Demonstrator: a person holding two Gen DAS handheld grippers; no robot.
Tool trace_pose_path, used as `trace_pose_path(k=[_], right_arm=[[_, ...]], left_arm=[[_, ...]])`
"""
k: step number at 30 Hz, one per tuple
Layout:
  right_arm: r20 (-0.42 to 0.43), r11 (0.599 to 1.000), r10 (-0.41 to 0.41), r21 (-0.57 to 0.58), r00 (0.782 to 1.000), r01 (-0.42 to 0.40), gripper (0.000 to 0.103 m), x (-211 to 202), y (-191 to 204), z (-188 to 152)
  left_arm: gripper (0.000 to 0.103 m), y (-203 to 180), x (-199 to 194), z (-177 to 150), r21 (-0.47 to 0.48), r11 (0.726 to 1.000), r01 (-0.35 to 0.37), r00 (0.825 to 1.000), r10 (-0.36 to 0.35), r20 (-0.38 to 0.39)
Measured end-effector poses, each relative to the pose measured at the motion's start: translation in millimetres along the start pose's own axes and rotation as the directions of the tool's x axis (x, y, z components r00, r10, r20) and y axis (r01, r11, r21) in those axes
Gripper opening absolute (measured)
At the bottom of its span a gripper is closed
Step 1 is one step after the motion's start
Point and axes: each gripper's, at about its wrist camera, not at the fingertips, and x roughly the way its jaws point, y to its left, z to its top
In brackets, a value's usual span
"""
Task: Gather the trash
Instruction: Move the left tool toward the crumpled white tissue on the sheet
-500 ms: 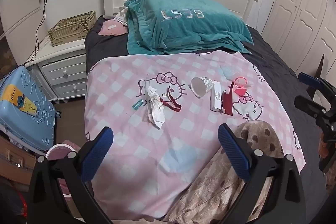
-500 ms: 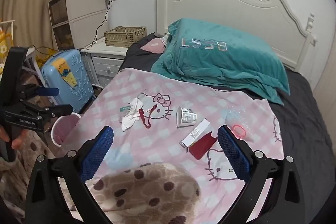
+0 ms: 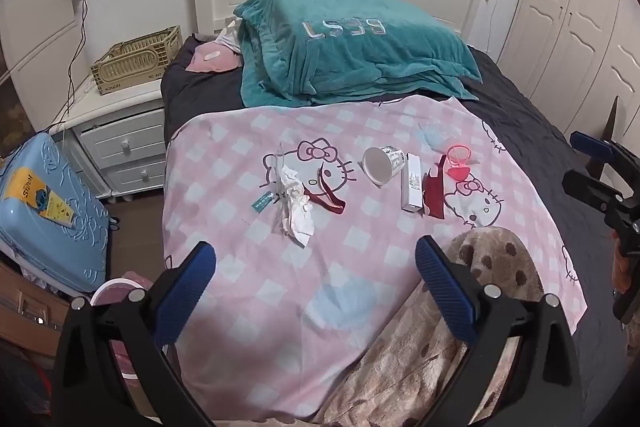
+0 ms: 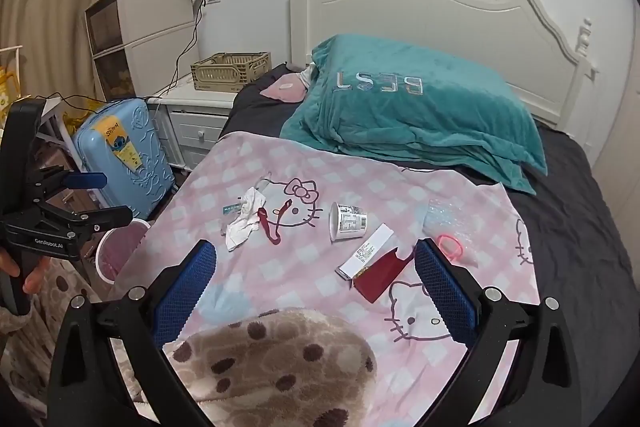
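Both hand-held grippers apart, empty | cup (image 3: 381,165) on side, mouth toward camera | box (image 3: 413,182) lengthwise beside

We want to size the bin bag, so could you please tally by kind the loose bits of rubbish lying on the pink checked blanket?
Crumpled white tissue: 1
White paper cup on its side: 1
Long white carton box: 1
Dark red wrapper pieces: 2
Small green label: 1
Pink plastic ring: 1
Clear bubble wrap: 1
Total: 8
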Motion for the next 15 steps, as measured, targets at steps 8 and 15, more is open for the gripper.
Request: trace_pose_path(k=[8, 15], right_arm=[[0.005, 1.000, -0.006, -0.001, 1.000, 0.006, 0.097, -1.7, 8.8, -1.6], [0.013, 1.000, -0.008, 0.004, 1.000, 0.008, 0.097, -4.8, 7.6, -0.8]], left_arm=[[0.098, 0.6, -1.6, -0.8, -0.012, 1.000, -0.007, 1.000, 0.007, 0.000], [0.098, 1.0, -4.0, -0.7, -0.012, 0.999, -0.042, 0.999, 0.042, 0.009]])
